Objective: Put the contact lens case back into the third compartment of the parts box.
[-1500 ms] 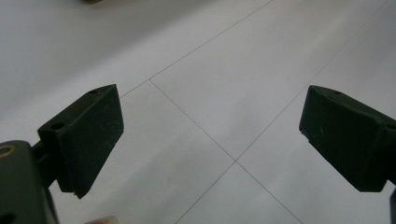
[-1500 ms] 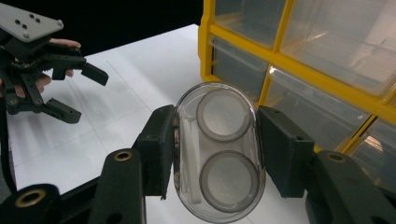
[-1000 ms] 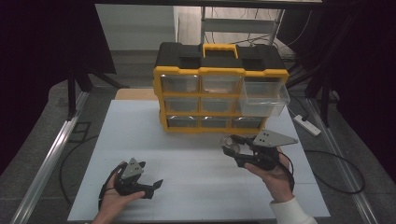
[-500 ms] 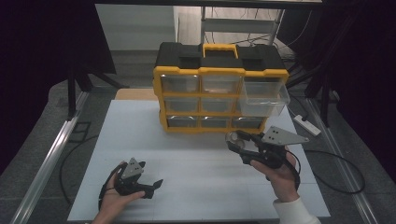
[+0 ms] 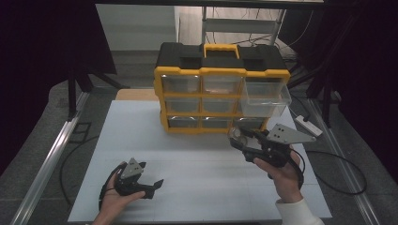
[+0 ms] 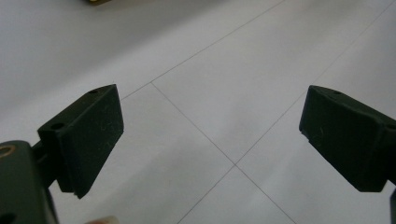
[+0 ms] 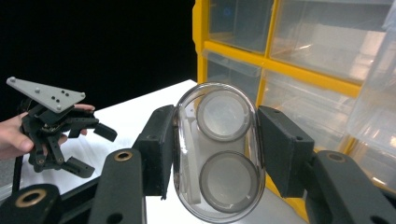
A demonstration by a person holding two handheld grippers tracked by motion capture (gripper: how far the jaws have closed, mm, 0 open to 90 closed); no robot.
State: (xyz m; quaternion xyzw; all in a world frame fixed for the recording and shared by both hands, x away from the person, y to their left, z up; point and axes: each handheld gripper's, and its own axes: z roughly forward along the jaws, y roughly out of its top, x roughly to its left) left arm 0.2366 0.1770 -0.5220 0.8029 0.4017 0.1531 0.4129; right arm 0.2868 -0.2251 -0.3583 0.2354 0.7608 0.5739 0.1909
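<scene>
- The left tongs [image 5: 149, 186] sit low at the near left of the white surface [image 5: 197, 164], held in the person's left hand [image 5: 112, 199]; the right gripper view shows them too, far off at its left edge.
- In the left gripper view their two black jaws stand wide apart with nothing between them, only the bare white surface and its thin grid lines below.
- Toward the middle, at the far side of the surface, stands a yellow and black drawer cabinet [image 5: 220, 70] with clear drawers in three rows and a yellow handle [image 5: 220, 48] on top.
- Its upper right drawer [image 5: 265, 99] is pulled out toward the person (the others look pushed in).
- The right tongs [image 5: 238, 139] hover just in front of the cabinet's lower right corner, below the open drawer, held in the right hand [image 5: 281, 176].
- They are clamped on a clear plastic case [image 7: 218, 151], oval in shape, with two round compartments one above the other; the jaws press on its two long sides.
- In the high view the case [image 5: 238, 135] is a small clear spot at the tips of the tongs, raised off the surface and near the bottom row of drawers.
</scene>
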